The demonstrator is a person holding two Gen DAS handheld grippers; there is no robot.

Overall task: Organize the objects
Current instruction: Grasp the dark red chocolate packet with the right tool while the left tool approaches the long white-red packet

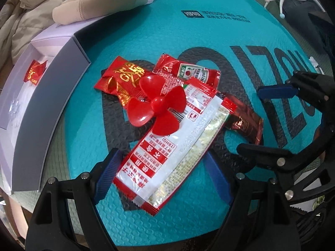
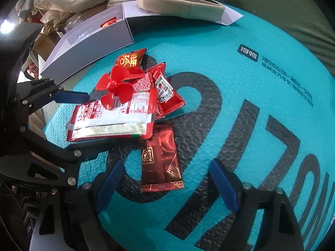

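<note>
A pile lies on the teal mat [image 1: 188,37]: a red plastic propeller [image 1: 157,104] on top of a long white-and-red sachet [image 1: 173,156], a red-and-gold candy packet [image 1: 121,77], a Heinz ketchup packet [image 1: 188,71] and a dark red packet [image 1: 245,123]. My left gripper [image 1: 161,175] is open, its blue pads on either side of the long sachet's near end. My right gripper [image 2: 165,184] is open around the near end of the dark red packet [image 2: 161,163]. The propeller [image 2: 115,92] and the sachet [image 2: 111,123] also show in the right wrist view.
An open grey-and-white box [image 1: 52,87] stands at the left of the mat with one red candy [image 1: 34,71] inside. A beige cushion [image 1: 100,2] lies behind it. Each gripper shows in the other's view: the right [image 1: 293,108], the left [image 2: 52,121].
</note>
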